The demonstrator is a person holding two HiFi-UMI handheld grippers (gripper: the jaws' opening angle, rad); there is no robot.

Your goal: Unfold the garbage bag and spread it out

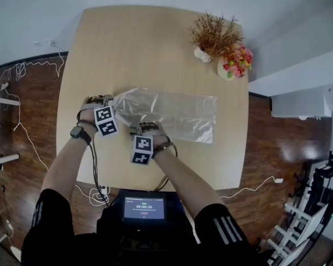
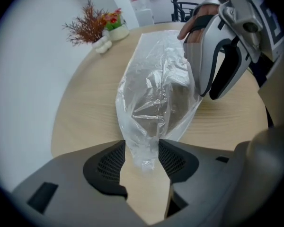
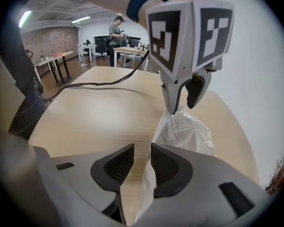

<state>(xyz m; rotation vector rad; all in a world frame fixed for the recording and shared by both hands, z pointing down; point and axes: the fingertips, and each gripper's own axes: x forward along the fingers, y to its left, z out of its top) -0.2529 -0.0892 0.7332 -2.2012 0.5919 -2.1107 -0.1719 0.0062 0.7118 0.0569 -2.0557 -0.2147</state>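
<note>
A clear, crinkled garbage bag point(image 1: 172, 112) lies lengthwise across the light wooden table point(image 1: 144, 43). Its left end is gathered into a bunch. My left gripper point(image 1: 111, 100) is at that end. In the left gripper view the bunched plastic point(image 2: 156, 79) fills the gap between the jaws of the left gripper point(image 2: 142, 148), touching both. My right gripper point(image 1: 137, 127) is at the bag's near edge, just right of the left one. In the right gripper view a thin strip of the bag point(image 3: 187, 131) runs along one jaw of the right gripper point(image 3: 142, 157), with bare table showing beside it.
A dried plant in a white vase point(image 1: 211, 35) and a pot of colourful flowers point(image 1: 233, 62) stand at the table's far right corner. A black cable point(image 3: 99, 84) trails over the table's near side. Cables lie on the floor at left point(image 1: 22, 71).
</note>
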